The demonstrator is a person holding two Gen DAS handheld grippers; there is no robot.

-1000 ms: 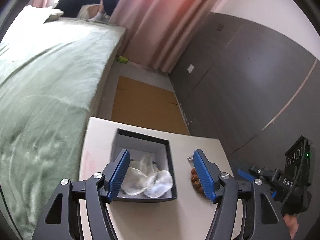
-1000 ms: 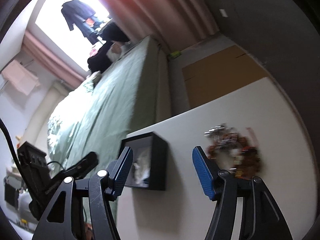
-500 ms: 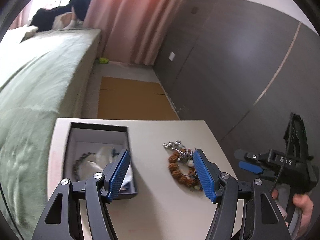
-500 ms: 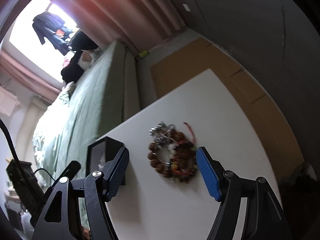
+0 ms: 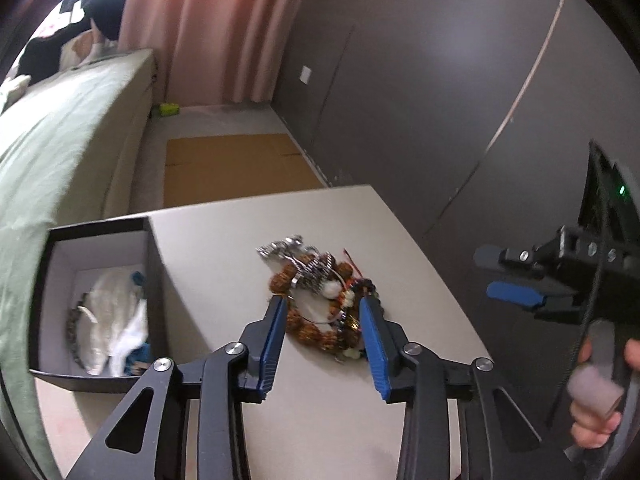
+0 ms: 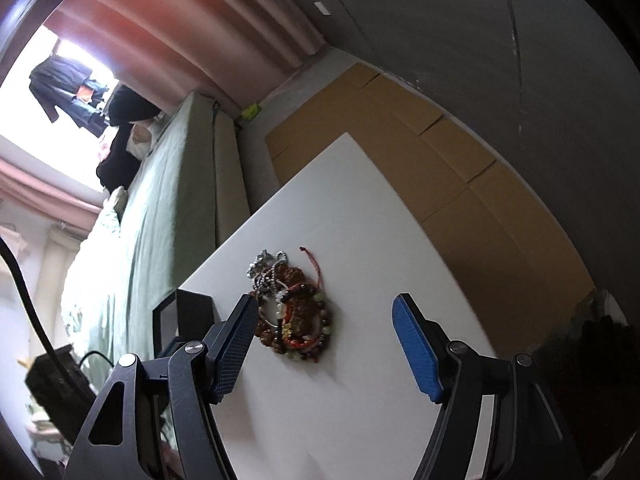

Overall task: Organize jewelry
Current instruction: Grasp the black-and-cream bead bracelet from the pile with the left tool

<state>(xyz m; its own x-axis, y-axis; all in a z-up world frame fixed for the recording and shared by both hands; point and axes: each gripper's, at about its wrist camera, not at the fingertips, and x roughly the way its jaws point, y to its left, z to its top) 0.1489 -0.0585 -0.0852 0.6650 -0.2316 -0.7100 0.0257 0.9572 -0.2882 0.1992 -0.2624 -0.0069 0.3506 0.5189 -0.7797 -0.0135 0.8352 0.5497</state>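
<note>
A tangled pile of jewelry [image 5: 320, 300] lies on the white table [image 5: 328, 408]: brown bead bracelets, a silver chain, red cord. My left gripper [image 5: 324, 308] hangs just over it, and its jaws are closing with the near part of the pile between the blue pads. I cannot see the pads pressing on it. A black box [image 5: 156, 280] with a white inside stands to the left, holding white cloth and a dark bead bracelet. My right gripper [image 6: 324, 308] stands open over the table, the jewelry pile [image 6: 292, 312] just inside its left finger. In the left wrist view the right gripper [image 5: 496, 276] hovers at the right.
A green bed [image 5: 60, 152] runs along the table's left side. Flat cardboard [image 5: 236, 164] lies on the floor beyond the far edge. A dark wardrobe wall [image 5: 440, 100] stands to the right, a pink curtain [image 5: 208, 28] at the back. The black box [image 6: 184, 312] shows left of the pile.
Both views have swung from the box over to the jewelry pile and come lower. The left jaws have narrowed around the pile. The right jaws stay wide.
</note>
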